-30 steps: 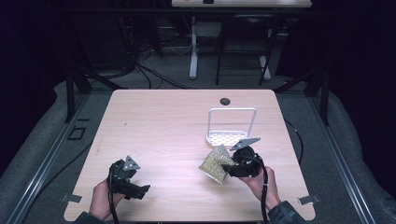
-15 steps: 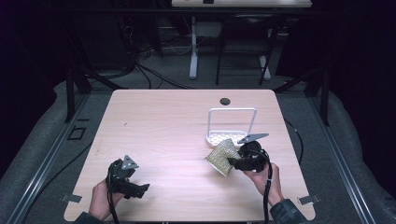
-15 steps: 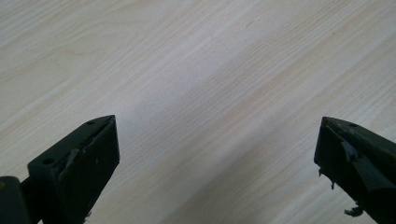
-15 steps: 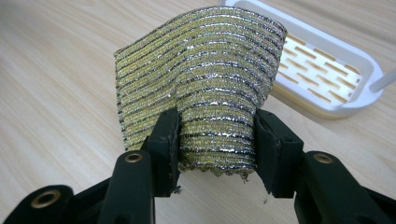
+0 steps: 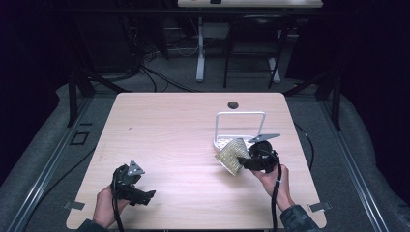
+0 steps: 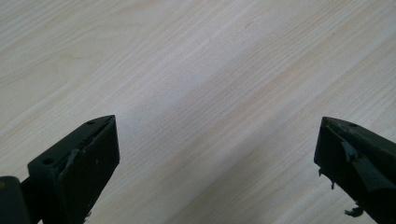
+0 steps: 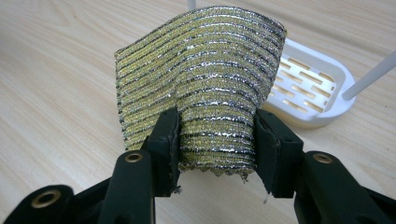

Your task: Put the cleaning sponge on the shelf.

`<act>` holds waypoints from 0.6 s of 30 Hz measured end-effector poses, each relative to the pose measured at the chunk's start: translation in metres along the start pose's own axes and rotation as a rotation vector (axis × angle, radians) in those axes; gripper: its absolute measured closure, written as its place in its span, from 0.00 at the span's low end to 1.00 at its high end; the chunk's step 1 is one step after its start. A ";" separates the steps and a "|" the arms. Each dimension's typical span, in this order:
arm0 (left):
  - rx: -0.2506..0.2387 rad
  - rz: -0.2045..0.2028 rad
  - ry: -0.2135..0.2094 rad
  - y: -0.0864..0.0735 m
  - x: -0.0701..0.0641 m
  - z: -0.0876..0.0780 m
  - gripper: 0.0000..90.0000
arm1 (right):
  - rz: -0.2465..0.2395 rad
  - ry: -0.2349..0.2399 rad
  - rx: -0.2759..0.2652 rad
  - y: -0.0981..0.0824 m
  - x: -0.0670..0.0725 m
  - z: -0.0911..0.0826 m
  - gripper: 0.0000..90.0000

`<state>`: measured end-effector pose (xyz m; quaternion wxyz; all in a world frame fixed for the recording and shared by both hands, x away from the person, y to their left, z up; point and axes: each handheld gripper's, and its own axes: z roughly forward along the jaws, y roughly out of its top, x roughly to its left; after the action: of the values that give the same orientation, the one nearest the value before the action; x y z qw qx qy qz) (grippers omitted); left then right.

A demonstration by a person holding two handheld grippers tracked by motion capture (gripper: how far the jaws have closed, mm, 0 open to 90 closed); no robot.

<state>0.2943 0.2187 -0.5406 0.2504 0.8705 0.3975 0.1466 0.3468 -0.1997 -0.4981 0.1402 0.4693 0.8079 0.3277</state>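
While held: right gripper (image 7: pixel 217 135) clamps the scouring pad (image 7: pixel 205 79), beside the white rack (image 7: pixel 310 91).
Left gripper (image 6: pixel 217 154): jaws apart, empty, over the table (image 6: pixel 187 70).
Risk: bent pad may spring loose, snagging the rack's handle.

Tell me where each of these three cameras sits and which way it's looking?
High view: above the person's side, looking forward and down at the table; both forearms, left gripper, right gripper.
Left gripper view: rides that gripper, facing bare tabletop between open jaws.
Right gripper view: rides that gripper, facing the clamped scouring pad.
Shared: pad and white rack.
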 end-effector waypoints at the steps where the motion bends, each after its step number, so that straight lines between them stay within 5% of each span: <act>1: 0.000 0.000 0.000 0.000 0.000 0.000 0.00 | 0.002 -0.001 -0.002 0.001 -0.001 0.001 0.60; 18: -0.002 0.000 0.010 -0.001 0.000 -0.001 0.00 | 0.064 -0.043 -0.027 0.008 -0.012 0.015 0.60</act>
<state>0.2931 0.2194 -0.5403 0.2495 0.8694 0.3987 0.1515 0.3669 -0.2012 -0.5048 0.1532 0.4999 0.7848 0.3328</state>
